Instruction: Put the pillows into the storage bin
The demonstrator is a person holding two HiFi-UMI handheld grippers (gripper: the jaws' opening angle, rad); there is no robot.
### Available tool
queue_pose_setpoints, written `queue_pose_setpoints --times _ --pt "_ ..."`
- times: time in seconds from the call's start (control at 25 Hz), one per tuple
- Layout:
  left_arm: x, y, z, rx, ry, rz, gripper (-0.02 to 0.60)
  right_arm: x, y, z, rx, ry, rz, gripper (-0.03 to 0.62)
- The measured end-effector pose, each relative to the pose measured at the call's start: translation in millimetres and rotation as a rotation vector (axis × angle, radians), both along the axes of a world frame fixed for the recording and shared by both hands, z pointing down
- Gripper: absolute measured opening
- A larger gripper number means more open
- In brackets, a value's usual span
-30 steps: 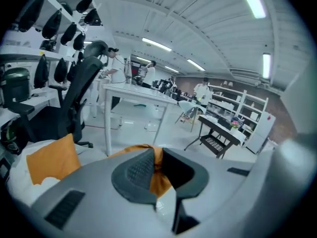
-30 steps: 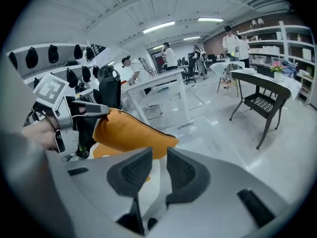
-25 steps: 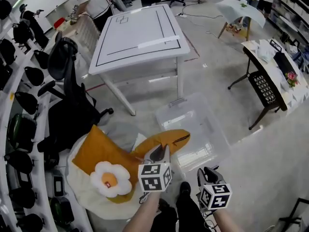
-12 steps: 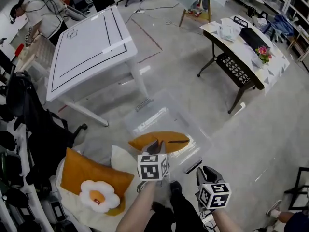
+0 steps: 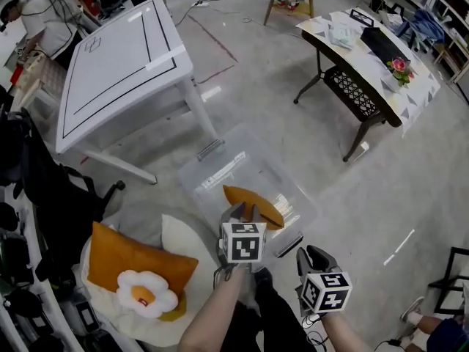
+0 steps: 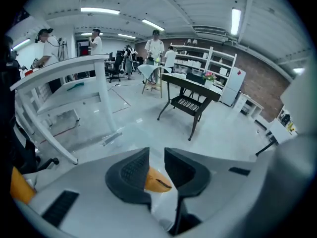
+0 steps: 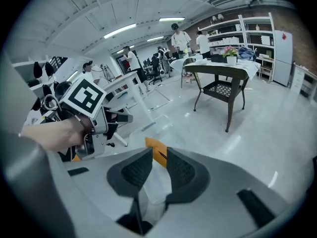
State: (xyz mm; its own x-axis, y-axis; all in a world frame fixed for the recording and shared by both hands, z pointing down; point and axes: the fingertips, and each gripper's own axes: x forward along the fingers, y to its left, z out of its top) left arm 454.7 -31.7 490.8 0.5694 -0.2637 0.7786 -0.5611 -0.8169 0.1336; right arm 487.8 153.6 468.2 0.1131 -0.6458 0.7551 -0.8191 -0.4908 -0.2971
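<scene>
A clear plastic storage bin stands on the floor in the head view. An orange pillow lies tilted inside it. My left gripper hovers over the pillow's near end with its jaws opening. In the left gripper view the pillow shows below the gap, and the pads do not press on it. My right gripper hangs to the right of the bin, open and holding nothing. A second orange pillow and a flower pillow rest on a white cushion to the left.
A white table stands beyond the bin, and a black office chair is at the left. A dark table with flowers is at the upper right. Several people stand far back in the left gripper view.
My left gripper carried the orange pillow from above the pillow pile to the right, over the bin. The pillow now sits lower in the bin and the jaws have parted. The right gripper stayed put.
</scene>
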Motion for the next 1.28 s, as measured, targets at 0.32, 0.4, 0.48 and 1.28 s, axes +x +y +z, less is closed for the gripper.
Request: queue_pose_setpoints --times 0.32,0.4,0.48,1.28 --pt "-91.8 0.4 18.8 -0.092 -0.021 -0.185 0.077 -29.0 -42.3 7.9 -0.012 -0.018 -0.136 0.086" --pt "-138.2 -4.3 31.9 -0.1 -0.062 -0.298 0.092 -45.0 -63.6 13.1 -0.01 -0.03 -0.219 0.086" --pt "-186.6 -5.4 42.4 -0.109 -0.098 -0.423 0.101 -63.1 -83.9 17.8 -0.006 -0.039 -0.311 0.086" --pt "-549.0 101.0 114.6 -0.225 -0.208 -1.264 0.163 -357.3 -138.2 58.7 -0.055 -0.083 -1.019 0.086"
